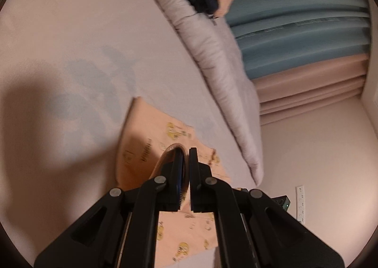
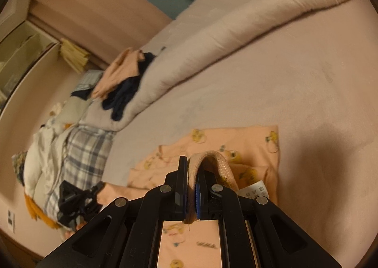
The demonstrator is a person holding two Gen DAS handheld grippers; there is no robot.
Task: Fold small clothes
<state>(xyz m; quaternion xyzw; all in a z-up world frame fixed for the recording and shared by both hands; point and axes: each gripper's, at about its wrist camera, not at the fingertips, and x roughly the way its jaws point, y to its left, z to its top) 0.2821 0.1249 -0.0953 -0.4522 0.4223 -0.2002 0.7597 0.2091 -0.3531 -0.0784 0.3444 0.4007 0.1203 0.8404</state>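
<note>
A small peach garment (image 1: 146,135) printed with yellow cartoon figures lies on the pale bed sheet (image 1: 82,43). My left gripper (image 1: 186,156) is shut on its ribbed band, which loops up between the fingers. In the right wrist view the same peach garment (image 2: 250,142) spreads out beyond the fingers, with a white care label (image 2: 256,188) showing. My right gripper (image 2: 191,166) is shut on the ribbed waistband (image 2: 212,158), which arches over the right finger. The left gripper (image 2: 78,197) shows at the lower left of that view.
A rolled grey duvet (image 1: 212,62) runs along the bed's far side, with dark and peach clothes (image 2: 122,78) piled on it. A plaid cloth and white laundry (image 2: 78,156) lie at the left. Blue and pink curtains (image 1: 302,31) hang behind. A power strip (image 1: 300,204) lies on the floor.
</note>
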